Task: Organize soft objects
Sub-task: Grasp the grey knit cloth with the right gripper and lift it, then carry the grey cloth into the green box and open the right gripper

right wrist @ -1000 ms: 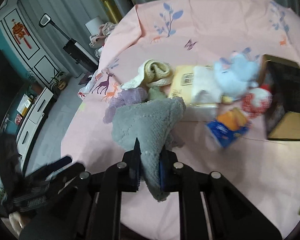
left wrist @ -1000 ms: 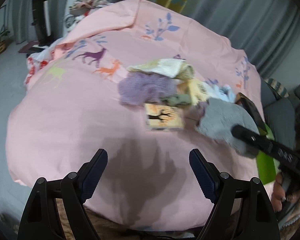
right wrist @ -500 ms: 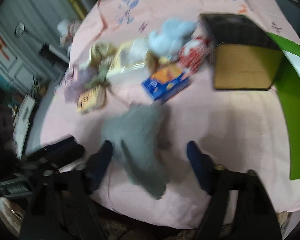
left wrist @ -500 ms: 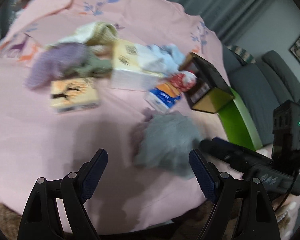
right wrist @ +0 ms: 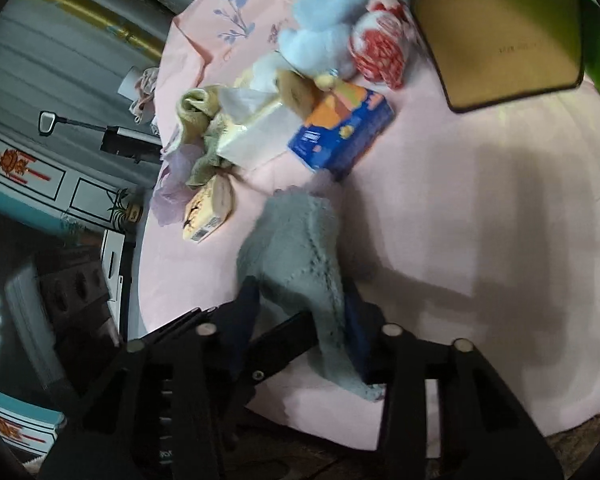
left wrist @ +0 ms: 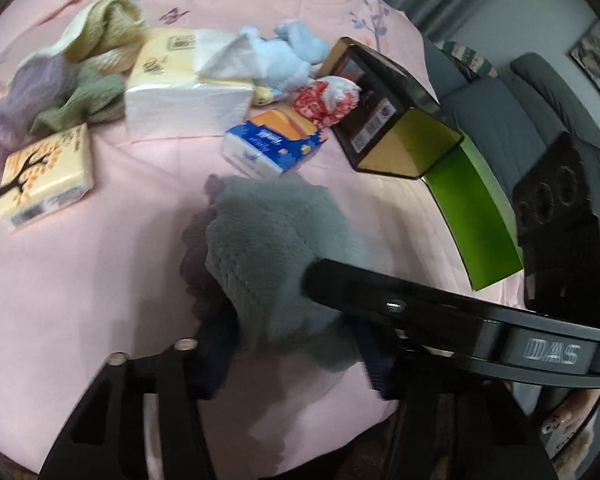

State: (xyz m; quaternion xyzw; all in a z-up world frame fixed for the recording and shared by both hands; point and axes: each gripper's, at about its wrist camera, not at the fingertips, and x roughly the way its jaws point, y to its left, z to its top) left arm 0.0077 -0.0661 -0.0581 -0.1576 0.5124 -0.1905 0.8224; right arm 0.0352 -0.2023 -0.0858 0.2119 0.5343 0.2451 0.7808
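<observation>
Pink sheet (left wrist: 80, 280), printed with deer and leaves, covers the table. Far left: a purple fluffy cloth (left wrist: 16, 92), then a green cloth (left wrist: 84, 100) and a yellow knitted cloth (left wrist: 108, 28). A yellow tissue pack (left wrist: 44, 176) with a tree print lies in front of them. Next, a large tissue pack (left wrist: 184, 92), a pale blue plush toy (left wrist: 284, 52), a blue-and-orange tissue pack (left wrist: 276, 140) and a red-and-white bundle (left wrist: 328, 96). Right: a dark box (left wrist: 388, 116) tipped on its side, beside a green bin (left wrist: 472, 216). Near edge, centre: a grey fluffy towel (left wrist: 268, 248). The left gripper (left wrist: 296, 344) is closing, its fingers pressing the towel's near end. The right gripper (right wrist: 304, 320) is closing too, clamping the same towel.
</observation>
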